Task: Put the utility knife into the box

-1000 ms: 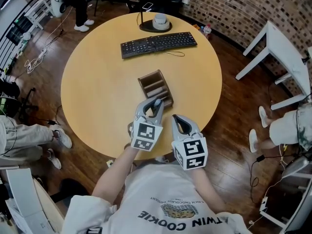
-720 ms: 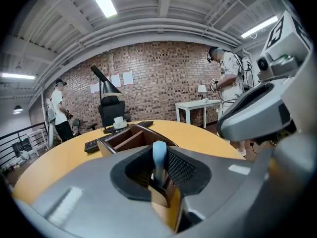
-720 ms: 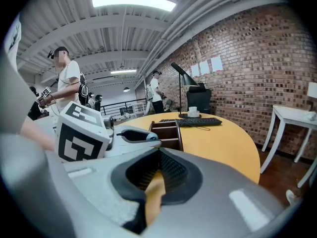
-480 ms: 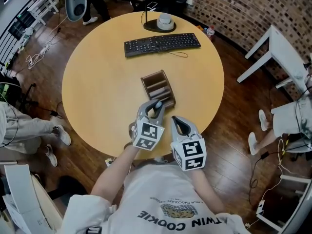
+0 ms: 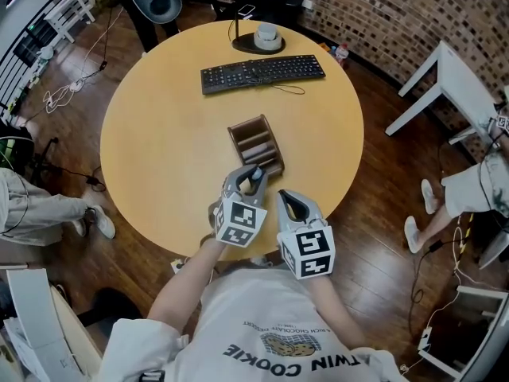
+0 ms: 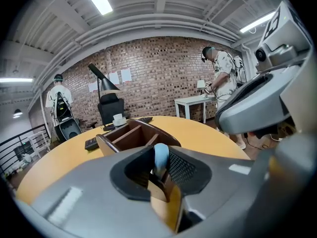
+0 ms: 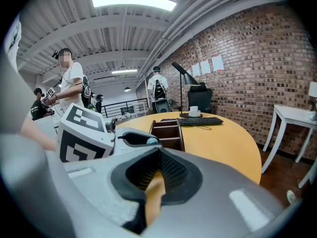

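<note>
The left gripper [image 5: 253, 174] held the utility knife [image 6: 161, 157] upright over the near end of the box [image 5: 233, 134], jaws easing open to release it, while the right gripper [image 5: 289, 202] hung closed and empty.

The room was brightly and evenly lit from long ceiling strip lights [image 7: 133, 1], one of them blown out to white glare, so the round table [image 5: 159, 134] carried only faint, soft shadows in the head view. Both gripper views were heavily bowed by the wide lens, with black corners and a curving brick wall [image 6: 163, 68]. Their nearest foreground was soft and out of focus, while the distance was fairly sharp.
</note>
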Demonstrator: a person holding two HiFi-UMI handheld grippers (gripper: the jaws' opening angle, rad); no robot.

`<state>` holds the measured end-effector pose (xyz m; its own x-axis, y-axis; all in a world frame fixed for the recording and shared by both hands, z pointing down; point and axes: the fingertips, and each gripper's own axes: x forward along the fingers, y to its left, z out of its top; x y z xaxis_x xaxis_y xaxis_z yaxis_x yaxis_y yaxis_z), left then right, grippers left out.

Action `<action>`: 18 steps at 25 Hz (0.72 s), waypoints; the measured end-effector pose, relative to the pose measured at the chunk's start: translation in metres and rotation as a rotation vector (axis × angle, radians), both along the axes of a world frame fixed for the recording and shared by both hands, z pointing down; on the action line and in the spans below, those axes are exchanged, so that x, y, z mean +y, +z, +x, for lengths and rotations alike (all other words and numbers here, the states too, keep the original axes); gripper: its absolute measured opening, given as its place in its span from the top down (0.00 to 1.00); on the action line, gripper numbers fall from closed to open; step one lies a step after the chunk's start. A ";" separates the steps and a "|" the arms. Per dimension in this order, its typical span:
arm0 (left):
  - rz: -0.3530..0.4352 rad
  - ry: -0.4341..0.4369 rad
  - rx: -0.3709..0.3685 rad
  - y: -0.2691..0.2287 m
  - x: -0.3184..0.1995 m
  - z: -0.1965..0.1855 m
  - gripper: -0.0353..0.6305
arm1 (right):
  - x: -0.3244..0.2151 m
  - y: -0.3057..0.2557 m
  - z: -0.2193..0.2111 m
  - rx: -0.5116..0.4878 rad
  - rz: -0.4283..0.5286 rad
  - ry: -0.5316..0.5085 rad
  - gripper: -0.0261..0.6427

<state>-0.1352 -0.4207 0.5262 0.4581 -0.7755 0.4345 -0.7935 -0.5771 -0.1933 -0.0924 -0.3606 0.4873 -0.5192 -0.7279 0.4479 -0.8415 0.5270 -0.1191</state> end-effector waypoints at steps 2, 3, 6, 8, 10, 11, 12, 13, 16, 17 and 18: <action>-0.005 0.002 0.000 0.001 0.002 0.001 0.82 | 0.003 0.001 0.000 0.000 -0.002 -0.002 0.96; -0.007 0.002 0.000 0.002 0.003 0.001 0.81 | 0.004 0.002 0.000 0.000 -0.003 -0.004 0.96; -0.013 0.004 0.001 0.002 0.004 0.001 0.80 | 0.004 0.001 0.000 -0.002 -0.003 -0.005 0.96; -0.019 0.007 0.002 0.001 0.005 0.003 0.78 | 0.004 0.000 0.002 -0.008 -0.003 -0.001 0.96; -0.017 0.004 0.007 -0.002 0.006 0.004 0.77 | 0.005 -0.002 0.003 -0.012 0.000 0.000 0.96; -0.015 0.000 0.010 -0.003 0.006 0.004 0.77 | 0.006 -0.003 0.004 -0.012 0.001 -0.001 0.96; -0.013 -0.004 0.014 -0.005 0.007 0.003 0.77 | 0.008 -0.004 0.004 -0.011 0.001 -0.002 0.96; -0.011 -0.007 0.017 -0.006 0.009 0.004 0.77 | 0.010 -0.005 0.005 -0.011 0.001 -0.002 0.96; -0.002 -0.012 0.027 -0.012 0.014 0.007 0.77 | 0.015 -0.007 0.007 -0.012 0.005 -0.006 0.96; 0.004 -0.014 0.031 -0.014 0.015 0.008 0.77 | 0.016 -0.008 0.008 -0.014 0.008 -0.008 0.96; 0.008 -0.019 0.035 -0.016 0.016 0.009 0.77 | 0.016 -0.009 0.009 -0.016 0.011 -0.010 0.96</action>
